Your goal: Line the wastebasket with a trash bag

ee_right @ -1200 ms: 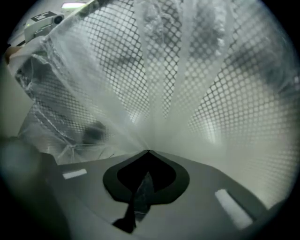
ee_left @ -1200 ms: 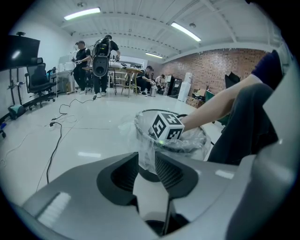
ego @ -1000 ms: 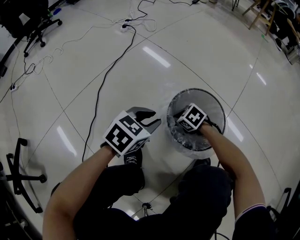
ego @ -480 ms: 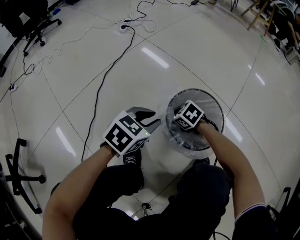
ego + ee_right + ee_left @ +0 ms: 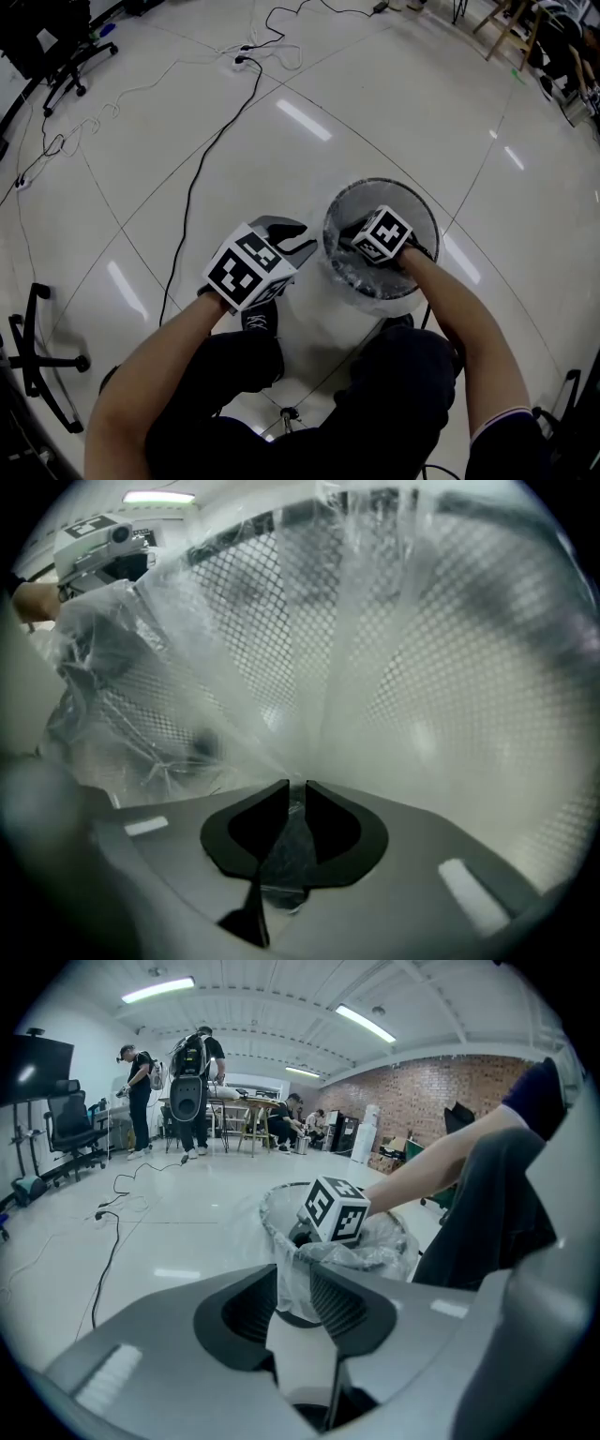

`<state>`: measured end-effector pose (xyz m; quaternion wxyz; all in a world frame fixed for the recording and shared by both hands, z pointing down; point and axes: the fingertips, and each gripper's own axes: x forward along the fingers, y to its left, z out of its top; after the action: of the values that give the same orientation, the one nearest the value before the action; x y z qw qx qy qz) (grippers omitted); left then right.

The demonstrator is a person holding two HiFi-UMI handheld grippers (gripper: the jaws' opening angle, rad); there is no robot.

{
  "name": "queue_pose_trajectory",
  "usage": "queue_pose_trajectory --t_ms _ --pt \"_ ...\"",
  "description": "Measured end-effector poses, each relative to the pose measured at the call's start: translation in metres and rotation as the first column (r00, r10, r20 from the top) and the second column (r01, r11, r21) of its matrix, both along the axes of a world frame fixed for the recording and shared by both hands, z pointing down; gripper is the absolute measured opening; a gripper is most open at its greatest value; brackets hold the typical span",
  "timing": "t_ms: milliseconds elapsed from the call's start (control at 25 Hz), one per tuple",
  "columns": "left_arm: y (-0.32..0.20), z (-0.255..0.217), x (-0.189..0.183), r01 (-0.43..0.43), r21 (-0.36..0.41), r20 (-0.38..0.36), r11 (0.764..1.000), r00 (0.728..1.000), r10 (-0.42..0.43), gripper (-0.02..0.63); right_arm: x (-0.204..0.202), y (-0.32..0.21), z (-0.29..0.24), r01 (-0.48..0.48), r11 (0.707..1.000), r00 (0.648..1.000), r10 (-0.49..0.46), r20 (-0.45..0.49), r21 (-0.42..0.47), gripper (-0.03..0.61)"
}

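Head view steeply down, all sharing wastebasket (image 5: 380, 180)

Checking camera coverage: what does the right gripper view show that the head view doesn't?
Only the right gripper view: bag film between the right tool's jaws, which have just been opening, and the basket's mesh up close. Only the head view: a floor cable, a chair base, the basket's whole rim. Both: basket and bag.

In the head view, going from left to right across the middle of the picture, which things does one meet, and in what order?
chair base → cable → left gripper → wastebasket
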<state>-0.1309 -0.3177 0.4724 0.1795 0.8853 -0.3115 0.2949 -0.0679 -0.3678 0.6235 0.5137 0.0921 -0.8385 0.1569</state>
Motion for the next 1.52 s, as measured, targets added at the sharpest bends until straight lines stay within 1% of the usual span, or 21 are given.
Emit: queue_pose_trajectory --t_ms 280,360,560,680,800,880,1000,1080,1160,1200,1280,1360,1440,1520 --pt "-0.005 -0.006 -0.002 0.014 0.009 -0.007 1.000 1.000 -0.014 0.121 -0.014 -0.005 -0.021 -0.001 1.000 0.999 0.000 0.046 0.019 0.058" --pt "-0.006 -0.009 -0.002 0.016 0.015 -0.009 1.000 1.000 -0.016 0.121 -0.015 -0.004 -0.031 0.000 1.000 0.998 -0.001 0.057 0.018 0.067" --pt "-0.011 -0.022 0.000 0.016 0.054 -0.005 0.998 1.000 -0.016 0.120 -0.013 0.002 -0.060 0.017 0.999 0.997 -0.020 0.079 0.033 0.071" --pt "-0.015 -0.031 0.000 0.033 0.077 -0.010 0.996 0.999 -0.032 0.121 -0.012 0.002 -0.088 -0.001 0.998 0.993 -0.008 0.117 0.070 0.071" --pt "-0.019 -0.044 0.002 0.058 0.104 -0.024 0.993 0.998 -0.056 0.117 -0.008 -0.001 -0.123 -0.043 0.990 0.984 0.019 0.175 0.136 0.066" --pt "-0.019 -0.053 0.005 0.071 0.124 -0.029 0.990 0.997 -0.068 0.111 -0.002 -0.007 -0.149 -0.093 0.975 0.971 0.045 0.233 0.202 0.060" --pt "-0.016 -0.068 0.011 0.087 0.157 -0.041 0.984 0.996 -0.081 0.097 0.013 -0.013 -0.187 -0.183 0.934 0.944 0.079 0.321 0.307 0.039" --pt "-0.017 -0.081 0.014 0.110 0.182 -0.063 0.977 0.993 -0.100 0.077 0.025 -0.013 -0.211 -0.238 0.907 0.922 0.099 0.375 0.347 0.010" --pt "-0.020 -0.097 0.017 0.152 0.207 -0.103 0.967 0.986 -0.133 0.040 0.035 -0.008 -0.233 -0.294 0.888 0.894 0.124 0.431 0.355 0.002" --pt "-0.021 -0.104 0.019 0.175 0.216 -0.129 0.961 0.980 -0.150 0.011 0.040 -0.006 -0.244 -0.322 0.878 0.878 0.137 0.458 0.354 0.002" --pt "-0.022 -0.119 0.024 0.208 0.225 -0.179 0.952 0.969 -0.169 0.011 0.050 -0.001 -0.264 -0.378 0.858 0.845 0.165 0.509 0.348 0.002" --pt "-0.020 -0.131 0.032 0.215 0.234 -0.211 0.948 0.963 -0.166 0.011 0.060 0.004 -0.283 -0.429 0.838 0.809 0.191 0.556 0.337 0.002" --pt "-0.015 -0.139 0.039 0.208 0.246 -0.227 0.947 0.962 -0.153 0.011 0.068 0.011 -0.299 -0.475 0.817 0.775 0.212 0.595 0.327 0.002" --pt "-0.010 -0.144 0.045 0.199 0.255 -0.236 0.946 0.962 -0.139 0.011 0.075 0.018 -0.310 -0.511 0.795 0.753 0.230 0.616 0.327 0.002"
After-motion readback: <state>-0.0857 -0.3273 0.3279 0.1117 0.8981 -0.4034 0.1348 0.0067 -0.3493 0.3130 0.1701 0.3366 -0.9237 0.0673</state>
